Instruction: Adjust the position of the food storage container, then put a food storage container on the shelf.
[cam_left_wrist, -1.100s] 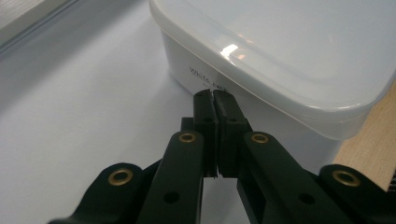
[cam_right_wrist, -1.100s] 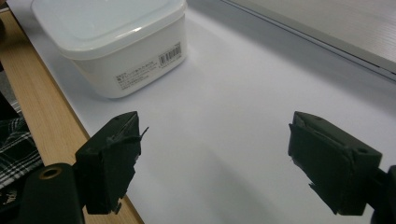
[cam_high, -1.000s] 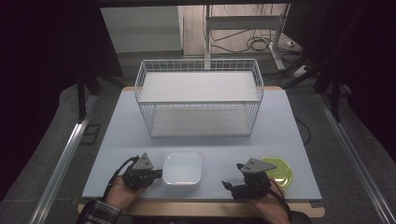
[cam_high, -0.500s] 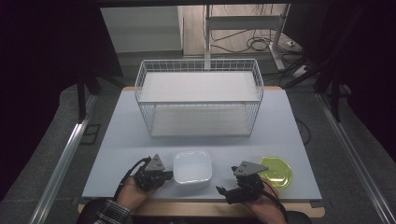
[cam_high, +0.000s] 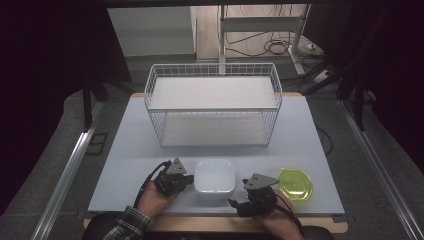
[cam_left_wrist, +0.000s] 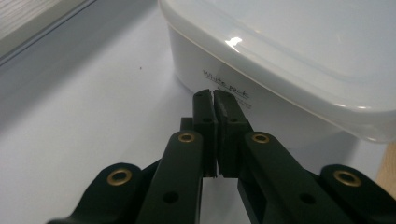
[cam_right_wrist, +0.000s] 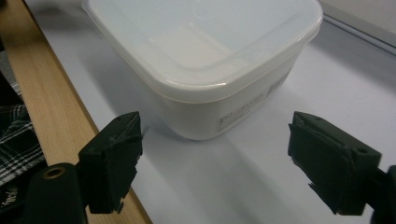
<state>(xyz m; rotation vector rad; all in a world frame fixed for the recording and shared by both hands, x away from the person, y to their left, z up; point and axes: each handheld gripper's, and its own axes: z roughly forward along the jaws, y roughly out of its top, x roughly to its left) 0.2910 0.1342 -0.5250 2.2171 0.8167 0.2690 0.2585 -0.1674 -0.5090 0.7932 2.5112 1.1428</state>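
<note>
A lidded white box (cam_high: 214, 175) sits on the surface (cam_high: 130, 150) near its front edge. The left gripper (cam_high: 187, 179), jaws pressed together, touches the box's side. The right gripper (cam_right_wrist: 212, 163), jaws just narrowing yet spread wide, faces a corner without touching.

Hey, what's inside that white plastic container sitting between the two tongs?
The white container has its lid on. Through the cloudy lid nothing shows but pale plastic, so it looks empty; anything low along the opaque walls would be covered.
</note>
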